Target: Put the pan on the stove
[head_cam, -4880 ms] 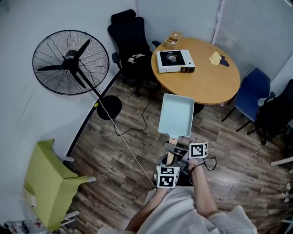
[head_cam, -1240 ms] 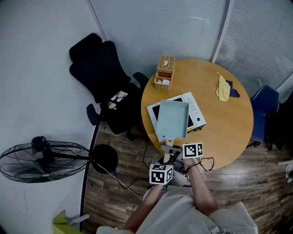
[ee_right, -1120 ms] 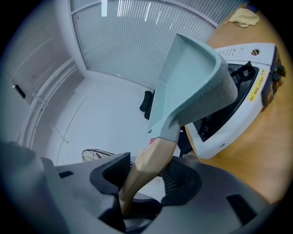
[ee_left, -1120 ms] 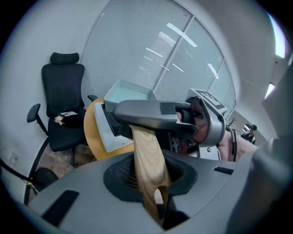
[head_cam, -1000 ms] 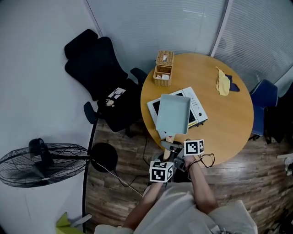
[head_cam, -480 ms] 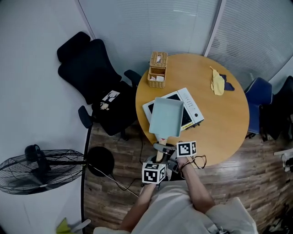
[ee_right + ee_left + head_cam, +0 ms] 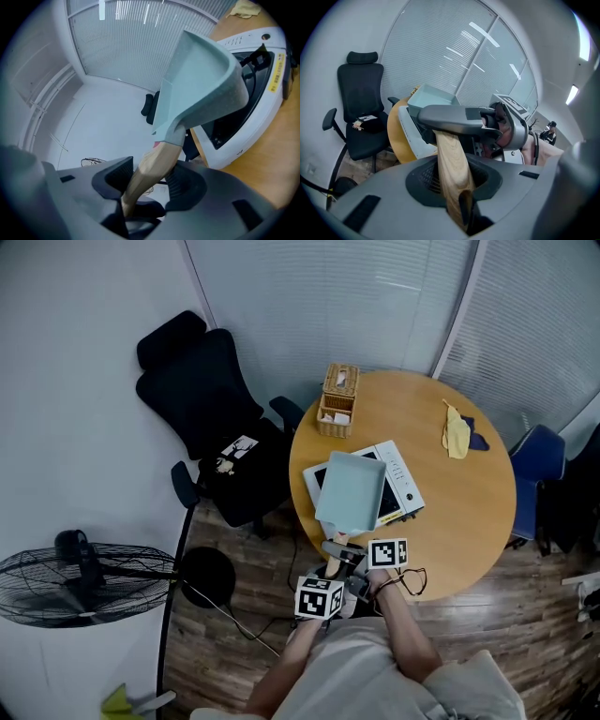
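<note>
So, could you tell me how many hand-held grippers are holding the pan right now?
2. The left hand-held gripper clamps the wooden handle of the pan at its end; the right hand-held gripper clamps it nearer the pan's body.

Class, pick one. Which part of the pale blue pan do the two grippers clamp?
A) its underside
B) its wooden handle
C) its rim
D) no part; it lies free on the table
B: the wooden handle sits pressed between the jaws of the left gripper and of the right gripper.
</note>
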Demonstrator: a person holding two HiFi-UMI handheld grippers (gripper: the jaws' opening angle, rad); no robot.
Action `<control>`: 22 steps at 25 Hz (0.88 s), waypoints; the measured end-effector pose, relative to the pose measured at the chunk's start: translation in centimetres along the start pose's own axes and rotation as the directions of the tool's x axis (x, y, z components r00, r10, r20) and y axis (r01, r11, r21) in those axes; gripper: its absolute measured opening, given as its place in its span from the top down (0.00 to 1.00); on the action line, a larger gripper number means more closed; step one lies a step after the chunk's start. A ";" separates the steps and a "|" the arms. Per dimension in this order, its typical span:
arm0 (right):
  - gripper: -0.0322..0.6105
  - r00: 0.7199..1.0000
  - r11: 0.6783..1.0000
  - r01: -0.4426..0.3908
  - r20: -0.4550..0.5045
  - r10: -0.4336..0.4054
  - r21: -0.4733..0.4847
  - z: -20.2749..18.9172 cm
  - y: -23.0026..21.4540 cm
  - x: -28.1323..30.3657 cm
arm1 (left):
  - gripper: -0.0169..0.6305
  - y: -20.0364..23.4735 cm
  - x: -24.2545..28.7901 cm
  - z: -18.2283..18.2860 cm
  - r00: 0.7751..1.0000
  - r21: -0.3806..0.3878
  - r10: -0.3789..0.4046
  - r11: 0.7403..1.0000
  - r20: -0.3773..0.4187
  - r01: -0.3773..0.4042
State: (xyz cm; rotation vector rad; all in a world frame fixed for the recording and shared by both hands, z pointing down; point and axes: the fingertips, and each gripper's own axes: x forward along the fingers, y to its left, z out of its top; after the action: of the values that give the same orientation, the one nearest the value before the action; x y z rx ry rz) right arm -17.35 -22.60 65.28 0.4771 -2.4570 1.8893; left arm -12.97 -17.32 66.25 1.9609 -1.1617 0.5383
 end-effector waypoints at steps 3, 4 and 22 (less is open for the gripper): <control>0.62 1.000 1.000 0.003 -0.006 -0.003 0.010 0.9 0.0 0.2 | 0.83 0.2 0.4 0.9 1.000 -0.004 -0.001 1.000 0.000 0.001; 0.62 1.000 1.000 0.004 -0.004 -0.004 0.009 1.3 0.0 0.3 | 0.83 0.3 0.6 1.2 1.000 -0.004 -0.002 1.000 0.003 0.002; 0.62 0.998 0.998 0.055 -0.012 -0.055 0.016 1.9 -4.0 -0.7 | 0.83 0.2 4.2 0.3 1.000 -0.020 0.005 1.000 -0.018 -0.005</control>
State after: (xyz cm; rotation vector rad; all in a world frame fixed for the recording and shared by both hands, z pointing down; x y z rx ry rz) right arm -15.34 -25.13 68.40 0.5276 -2.3973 1.8876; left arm -11.09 -19.88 69.06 1.9329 -1.1569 0.5439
